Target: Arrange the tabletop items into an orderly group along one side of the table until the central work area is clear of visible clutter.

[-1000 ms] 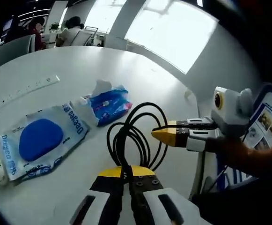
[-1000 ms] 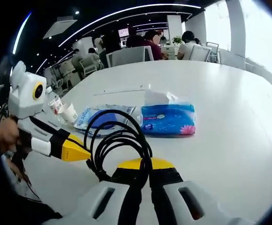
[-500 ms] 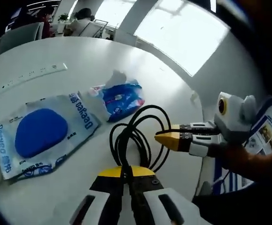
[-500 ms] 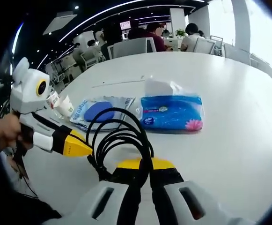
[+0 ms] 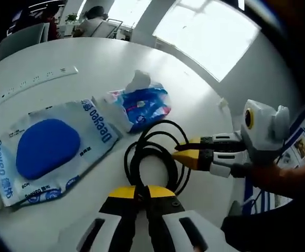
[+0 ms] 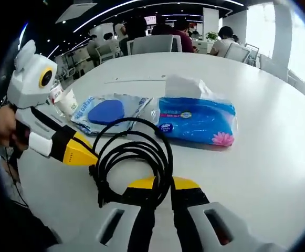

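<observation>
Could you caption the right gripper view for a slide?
Both grippers pinch a coiled cable beside tissues.

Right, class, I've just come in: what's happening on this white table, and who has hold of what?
A person is working with two handheld grippers. Both the left gripper and the right gripper are shut on one coiled black cable, each pinching a side of the loop just above the white table. Beyond the cable lie a blue tissue pack and a wet-wipes pack, side by side.
</observation>
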